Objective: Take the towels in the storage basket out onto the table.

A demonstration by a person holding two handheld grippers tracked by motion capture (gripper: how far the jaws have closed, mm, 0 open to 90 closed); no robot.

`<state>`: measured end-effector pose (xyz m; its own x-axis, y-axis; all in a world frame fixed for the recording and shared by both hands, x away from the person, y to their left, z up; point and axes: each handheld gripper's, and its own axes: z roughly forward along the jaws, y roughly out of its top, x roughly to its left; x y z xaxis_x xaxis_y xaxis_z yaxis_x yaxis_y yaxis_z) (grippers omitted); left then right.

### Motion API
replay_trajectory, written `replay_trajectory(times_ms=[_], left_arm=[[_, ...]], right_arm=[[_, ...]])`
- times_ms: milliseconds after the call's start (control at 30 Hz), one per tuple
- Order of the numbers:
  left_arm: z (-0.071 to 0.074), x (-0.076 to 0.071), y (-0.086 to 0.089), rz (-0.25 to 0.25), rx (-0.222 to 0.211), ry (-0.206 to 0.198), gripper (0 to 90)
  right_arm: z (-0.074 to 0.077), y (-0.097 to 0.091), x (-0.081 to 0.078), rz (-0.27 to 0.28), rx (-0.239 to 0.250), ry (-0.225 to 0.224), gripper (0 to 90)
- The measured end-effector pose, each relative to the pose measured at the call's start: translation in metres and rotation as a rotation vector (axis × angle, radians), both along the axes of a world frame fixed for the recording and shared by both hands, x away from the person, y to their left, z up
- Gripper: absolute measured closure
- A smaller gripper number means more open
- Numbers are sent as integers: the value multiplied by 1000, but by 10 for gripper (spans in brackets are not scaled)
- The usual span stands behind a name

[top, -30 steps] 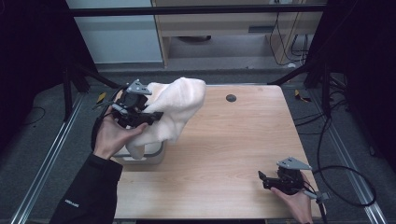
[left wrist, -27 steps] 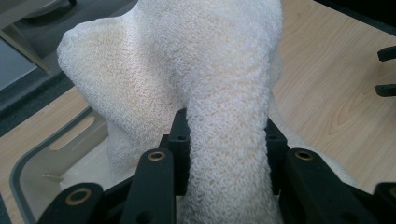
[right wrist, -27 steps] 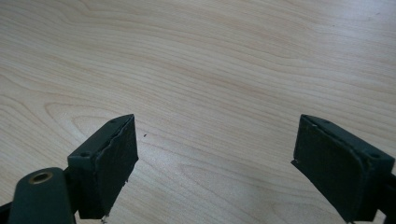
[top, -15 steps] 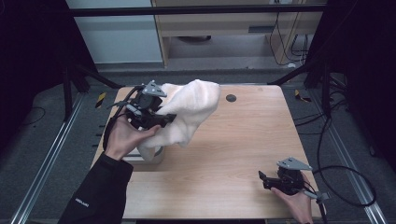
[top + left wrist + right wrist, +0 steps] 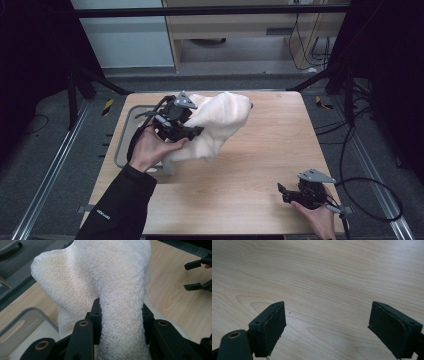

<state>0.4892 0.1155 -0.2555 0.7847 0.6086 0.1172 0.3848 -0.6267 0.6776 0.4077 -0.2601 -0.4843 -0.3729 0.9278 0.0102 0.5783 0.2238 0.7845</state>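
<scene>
A cream-white terry towel (image 5: 220,122) hangs bunched in the air over the left half of the wooden table (image 5: 260,160). My left gripper (image 5: 192,131) is shut on it, and in the left gripper view a thick fold of the towel (image 5: 120,295) runs up between the black jaws. Its lower end drapes down to the table beside a grey tray (image 5: 124,140). Near the table's front right, my right gripper (image 5: 283,192) rests low and open; the right gripper view has its fingers (image 5: 270,327) wide apart over bare wood with nothing between them.
The grey tray (image 5: 22,322) sits at the table's left edge, partly under the towel. In the left gripper view, the other gripper (image 5: 197,275) appears farther off at upper right. Black frame posts and cables surround the table, and a cabinet stands behind it.
My left gripper has carried the towel rightward and slightly forward, away from the tray and toward the table's middle. The right gripper has stayed in place.
</scene>
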Motion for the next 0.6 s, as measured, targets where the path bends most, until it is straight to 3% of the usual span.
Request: replay_trajectory(times_ms=[600], left_arm=[[-36,7,-33,-39,-1,44,656]], right_arm=[[-1,0,0,8,-7,0,140]])
